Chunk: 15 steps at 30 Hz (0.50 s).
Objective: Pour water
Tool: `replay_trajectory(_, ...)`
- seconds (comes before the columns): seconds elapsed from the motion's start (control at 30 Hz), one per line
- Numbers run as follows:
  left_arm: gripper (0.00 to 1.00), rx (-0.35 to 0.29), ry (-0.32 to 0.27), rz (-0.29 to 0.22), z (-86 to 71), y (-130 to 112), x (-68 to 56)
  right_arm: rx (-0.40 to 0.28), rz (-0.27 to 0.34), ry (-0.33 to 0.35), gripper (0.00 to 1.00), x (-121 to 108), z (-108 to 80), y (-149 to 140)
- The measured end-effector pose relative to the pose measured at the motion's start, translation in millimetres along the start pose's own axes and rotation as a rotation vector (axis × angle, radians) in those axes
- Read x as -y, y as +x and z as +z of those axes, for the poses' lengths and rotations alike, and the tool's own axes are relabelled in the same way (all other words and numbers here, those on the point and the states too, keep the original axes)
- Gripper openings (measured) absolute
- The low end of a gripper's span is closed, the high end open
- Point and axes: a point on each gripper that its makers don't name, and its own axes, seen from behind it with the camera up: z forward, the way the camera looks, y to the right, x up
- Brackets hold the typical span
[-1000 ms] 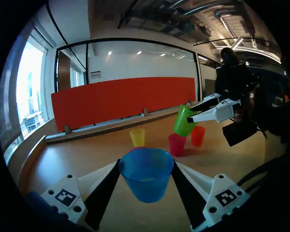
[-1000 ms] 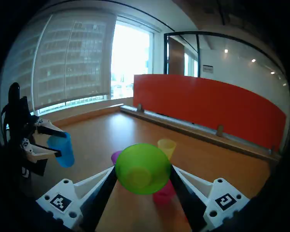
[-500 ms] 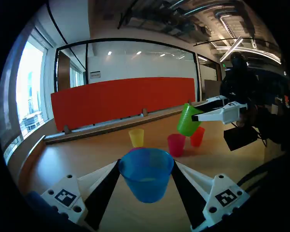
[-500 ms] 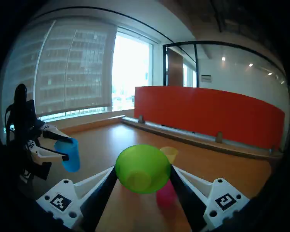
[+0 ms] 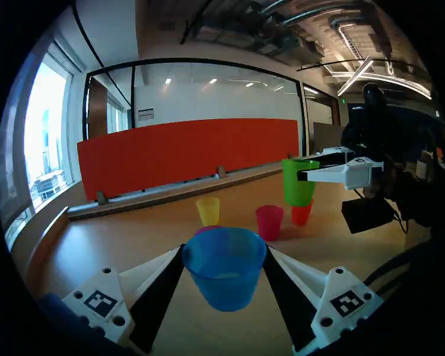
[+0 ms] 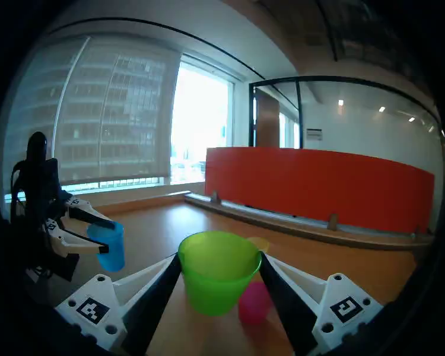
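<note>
In the left gripper view, a yellow cup [image 5: 209, 210] stands on the wooden table [image 5: 121, 243] left of centre. The left gripper [image 5: 222, 261] has both fingers pressed against the sides of a blue cup [image 5: 223, 282], held upright above the table. A pale patch low inside it may be a little water, though this cannot be told for certain. A purple rim just shows behind the blue cup. Further right stands a pink cup [image 5: 269, 221]. Beyond it the right gripper [image 5: 308, 172] holds a green cup [image 5: 298, 185] upright in the air, above an orange cup [image 5: 301, 213].

In the right gripper view, the left gripper [image 6: 95, 232] and its blue cup [image 6: 111, 246] are at the far left, well apart from the green one. At centre the right gripper [image 6: 219, 267] clamps the green cup [image 6: 216, 279] between its fingers, mouth up and level. Whether there is water in it cannot be made out. The pink cup [image 6: 253, 301] sits just beyond it to the right.

No stream of water is visible and neither held cup is tilted, so no pouring is under way at this moment. Both cups are grasped and lifted, so that part looks done. If the pour is yet to come, what remains is to bring the two cups together and tip one over the other. The pictures alone cannot settle which cup is the source.
</note>
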Motion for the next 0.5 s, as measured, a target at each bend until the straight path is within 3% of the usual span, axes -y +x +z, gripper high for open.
replay_trajectory(0.5, 0.89, 0.005, -0.007, -0.006, 1.6, -4.2, -0.9, -0.053, -0.044, 0.0, 0.95, 7.2, -3.4, 1.1)
